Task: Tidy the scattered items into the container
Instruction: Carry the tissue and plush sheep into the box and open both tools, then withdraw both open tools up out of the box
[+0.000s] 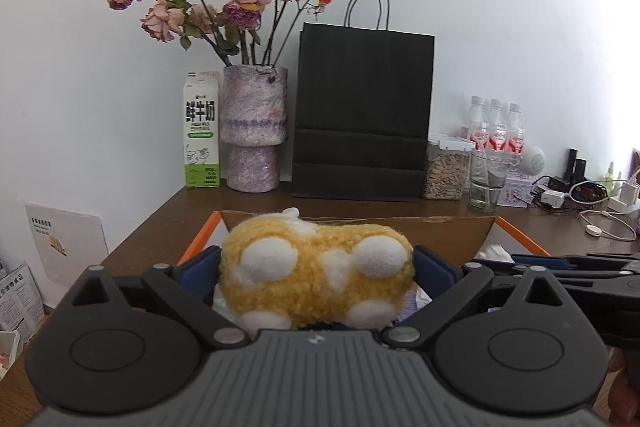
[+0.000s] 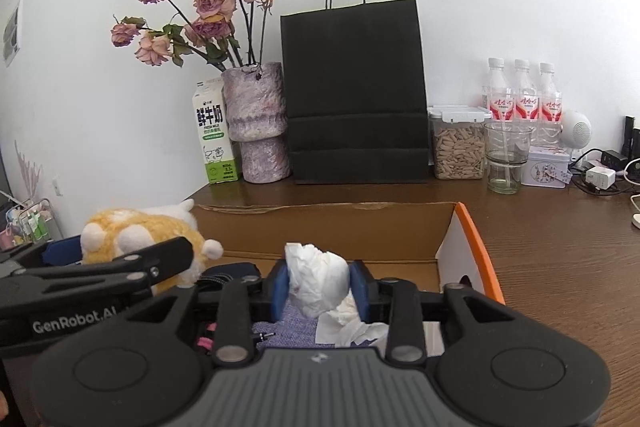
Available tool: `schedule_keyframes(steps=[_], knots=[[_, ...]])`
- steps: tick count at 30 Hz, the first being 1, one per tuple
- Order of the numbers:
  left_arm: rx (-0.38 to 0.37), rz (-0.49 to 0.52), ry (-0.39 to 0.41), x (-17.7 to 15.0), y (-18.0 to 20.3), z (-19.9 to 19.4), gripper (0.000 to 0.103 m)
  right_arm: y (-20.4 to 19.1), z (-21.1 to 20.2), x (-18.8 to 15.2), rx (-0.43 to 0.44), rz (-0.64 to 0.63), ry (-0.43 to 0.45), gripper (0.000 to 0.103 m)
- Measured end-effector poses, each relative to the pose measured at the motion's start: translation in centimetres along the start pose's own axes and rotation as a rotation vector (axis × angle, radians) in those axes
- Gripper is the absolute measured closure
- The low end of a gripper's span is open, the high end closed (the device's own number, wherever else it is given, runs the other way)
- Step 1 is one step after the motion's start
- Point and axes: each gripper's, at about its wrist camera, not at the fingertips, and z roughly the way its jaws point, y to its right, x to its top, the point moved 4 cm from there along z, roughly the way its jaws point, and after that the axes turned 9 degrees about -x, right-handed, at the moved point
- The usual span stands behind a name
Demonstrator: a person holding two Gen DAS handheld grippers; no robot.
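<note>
My left gripper (image 1: 316, 267) is shut on a yellow plush toy with white spots (image 1: 316, 267) and holds it over the open cardboard box with orange edges (image 1: 360, 227). The toy also shows in the right wrist view (image 2: 140, 243) at the box's left side. My right gripper (image 2: 318, 287) is shut on a crumpled white tissue (image 2: 318, 279) and holds it above the inside of the box (image 2: 466, 227). More tissue (image 2: 356, 331), a bluish cloth (image 2: 288, 331) and a black strap lie in the box beneath.
The box sits on a brown wooden table (image 2: 560, 267). Behind it stand a milk carton (image 2: 214, 135), a vase of dried roses (image 2: 260, 123), a black paper bag (image 2: 354, 95), a jar (image 2: 458, 143), a glass (image 2: 506, 157), water bottles and chargers with cables at the right.
</note>
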Motion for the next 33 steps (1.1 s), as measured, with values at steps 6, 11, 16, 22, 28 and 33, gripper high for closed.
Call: schedule_keyframes(steps=[6, 11, 16, 22, 28, 33], knots=[[0.045, -0.056, 0.077, 0.4, -1.2, -1.0, 0.0, 1.2, -0.9, 0.6, -0.005, 0.048, 0.053, 0.004], [0.047, -0.041, 0.078, 0.6, -0.9, -1.1, 0.0, 1.1, -1.4, 0.7, -0.004, 0.037, 0.077, 0.002], [0.042, -0.036, 0.077, 0.4, -0.8, -1.1, 0.0, 1.1, -1.6, 0.7, -0.006, 0.044, 0.086, 0.002], [0.041, -0.033, 0.081, 0.3, -0.8, -1.3, 0.0, 1.1, -1.8, 0.7, -0.005, 0.043, 0.093, 0.002], [0.043, -0.03, 0.084, 0.3, -0.8, -1.4, 0.0, 1.2, -2.2, 0.7, -0.002, 0.043, 0.105, 0.002], [0.046, -0.025, 0.09, 0.1, -0.8, -1.6, 0.0, 1.0, -2.8, 0.6, 0.003, 0.038, 0.125, 0.002]])
